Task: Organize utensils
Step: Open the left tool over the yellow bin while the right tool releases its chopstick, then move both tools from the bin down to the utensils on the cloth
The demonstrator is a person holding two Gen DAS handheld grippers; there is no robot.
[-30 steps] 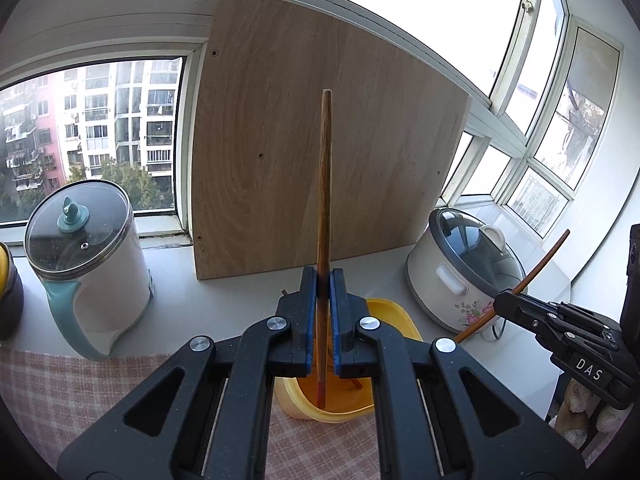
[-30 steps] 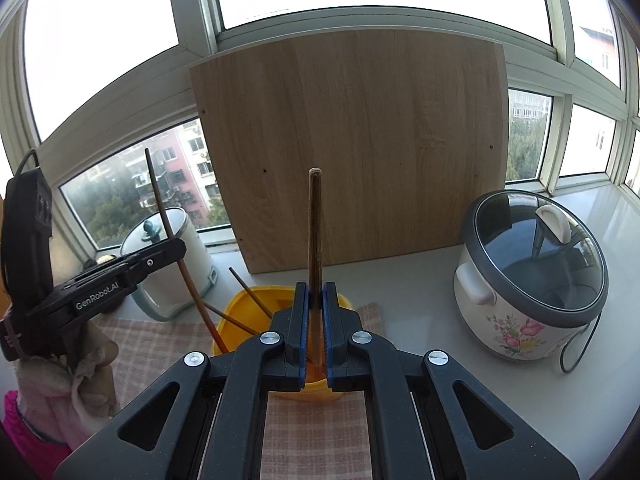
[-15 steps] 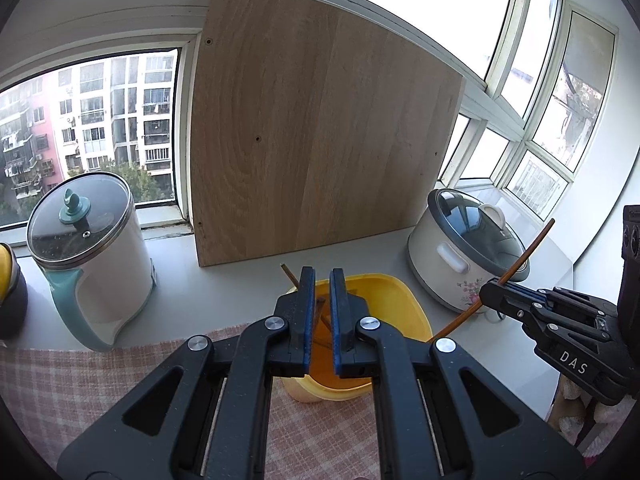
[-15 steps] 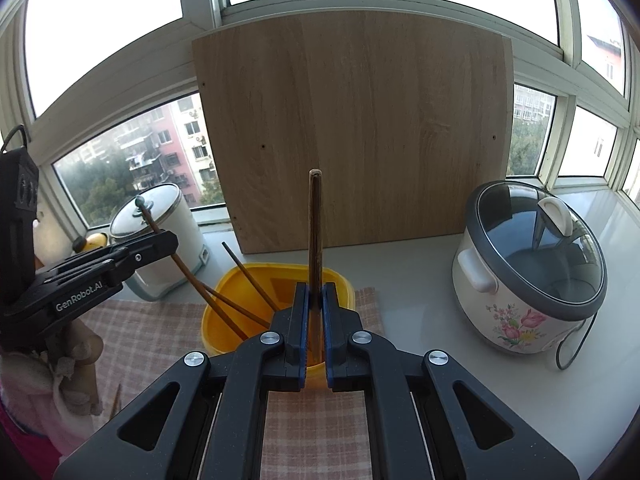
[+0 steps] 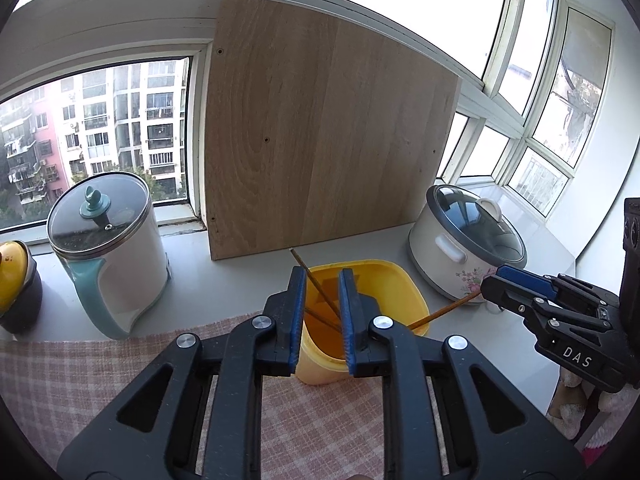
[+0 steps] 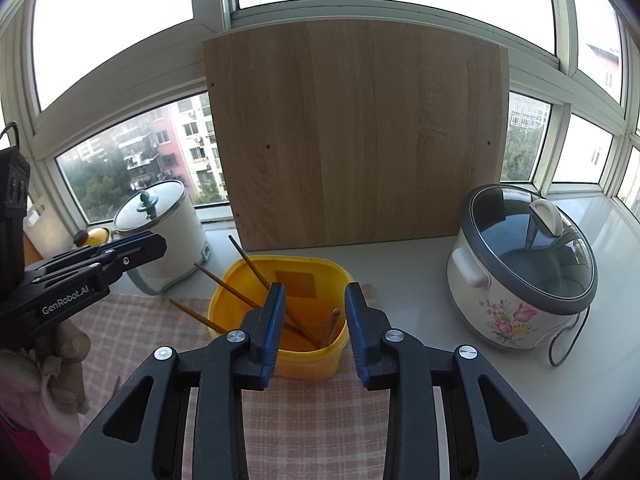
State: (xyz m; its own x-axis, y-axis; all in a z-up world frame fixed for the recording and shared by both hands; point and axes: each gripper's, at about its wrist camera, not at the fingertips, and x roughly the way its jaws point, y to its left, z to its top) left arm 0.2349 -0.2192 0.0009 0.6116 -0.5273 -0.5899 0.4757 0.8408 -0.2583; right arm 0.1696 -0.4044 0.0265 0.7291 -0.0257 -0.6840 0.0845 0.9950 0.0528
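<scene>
A yellow plastic container (image 6: 320, 354) stands on the checked cloth and holds several brown chopsticks (image 6: 218, 278) that lean out to the left. It also shows in the left wrist view (image 5: 392, 292), with chopsticks (image 5: 316, 284) leaning in it. My left gripper (image 5: 322, 316) is open and empty just above the container's near rim. My right gripper (image 6: 314, 328) is open and empty over the container. The right gripper also shows at the right of the left wrist view (image 5: 494, 284). The left gripper shows at the left of the right wrist view (image 6: 160, 242).
A wooden board (image 6: 356, 136) leans on the window behind the container. A flowered rice cooker (image 6: 520, 268) stands to the right. A white and teal kettle (image 5: 108, 252) stands to the left, a yellow-topped jar (image 5: 16, 276) beside it. A pink checked cloth (image 6: 312, 416) covers the near counter.
Both grippers held a chopstick upright over the yellow container one second ago. Both have opened, and the chopsticks now lie in the container.
</scene>
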